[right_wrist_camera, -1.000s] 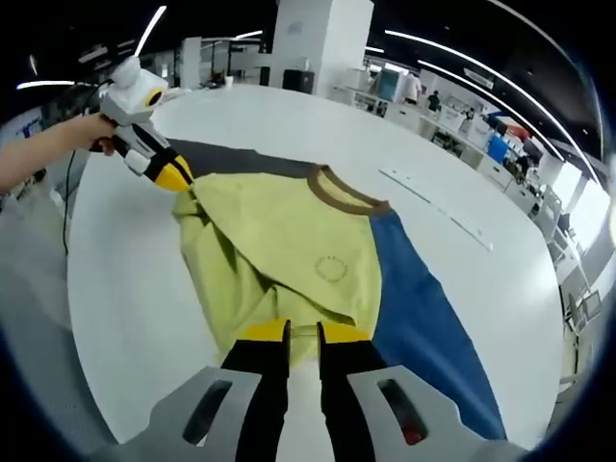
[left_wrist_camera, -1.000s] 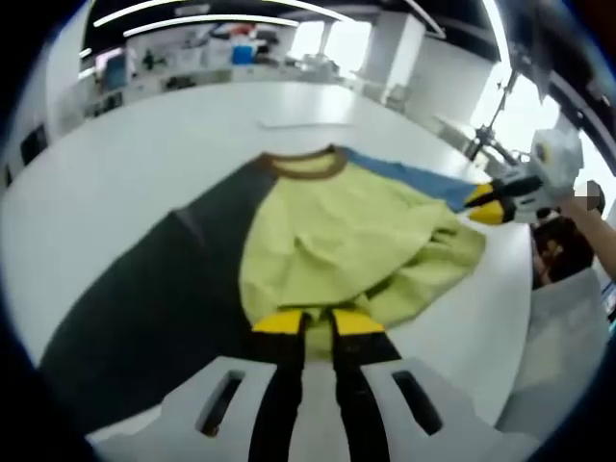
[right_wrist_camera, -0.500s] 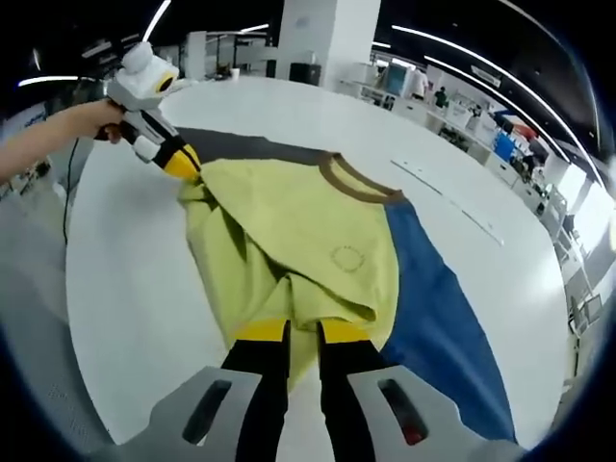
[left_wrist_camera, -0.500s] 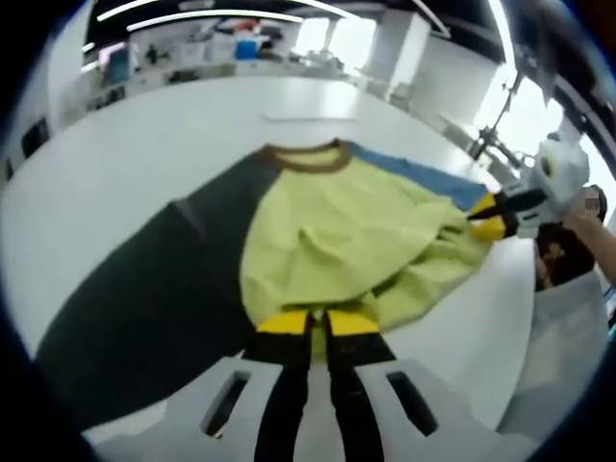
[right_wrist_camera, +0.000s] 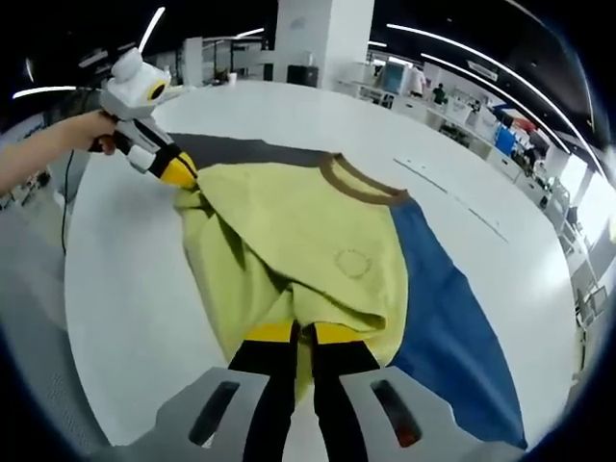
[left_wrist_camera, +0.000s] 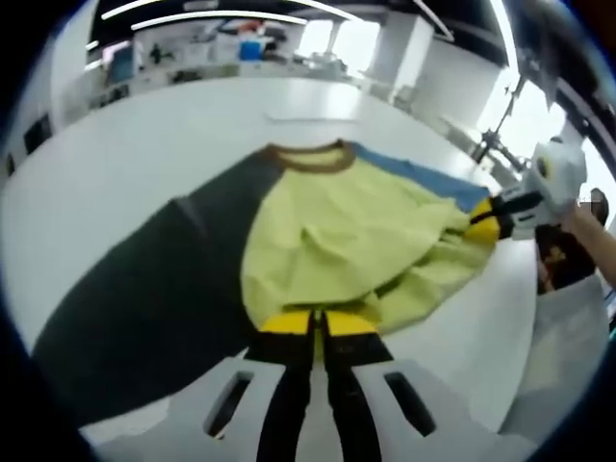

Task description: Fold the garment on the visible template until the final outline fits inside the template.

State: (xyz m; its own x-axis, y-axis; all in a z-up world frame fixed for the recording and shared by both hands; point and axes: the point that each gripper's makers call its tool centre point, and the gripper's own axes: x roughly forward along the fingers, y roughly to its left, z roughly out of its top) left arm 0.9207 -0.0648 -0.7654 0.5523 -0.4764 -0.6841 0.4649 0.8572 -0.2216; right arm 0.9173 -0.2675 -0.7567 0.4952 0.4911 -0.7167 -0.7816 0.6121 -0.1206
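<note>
At the near edge of the white table [right_wrist_camera: 125, 289], my right gripper [right_wrist_camera: 294, 334] has its yellow-tipped jaws pinched together on the hem of the yellow-green shirt [right_wrist_camera: 289, 241], and in the left gripper view my left gripper [left_wrist_camera: 318, 323] is clamped the same way on another part of that hem, with cloth bunched up between the jaws. From the right gripper view I can see the left one out at the far left corner of the fabric, held by a hand [right_wrist_camera: 91, 135], so I have the bottom edge gripped at two spread points and raised a little off the surface. The shirt lies collar [right_wrist_camera: 361, 183] away from me, brown-trimmed neck flat on the table, its body draped loosely and creased between the grips. Beneath it sit two template panels, a dark grey panel [left_wrist_camera: 144, 298] on one side and a blue panel [right_wrist_camera: 443, 318] on the other, and the shirt covers the seam between them. I judge the fold barely begun: the hem is lifted but not carried toward the collar, and the outline is plainly too wide and rumpled to fit any tidy shape yet. Beyond the broad round table, the room is an open workspace with ceiling strip lights, a white pillar [right_wrist_camera: 322, 38] and cluttered benches [left_wrist_camera: 192, 48] along the far wall.
</note>
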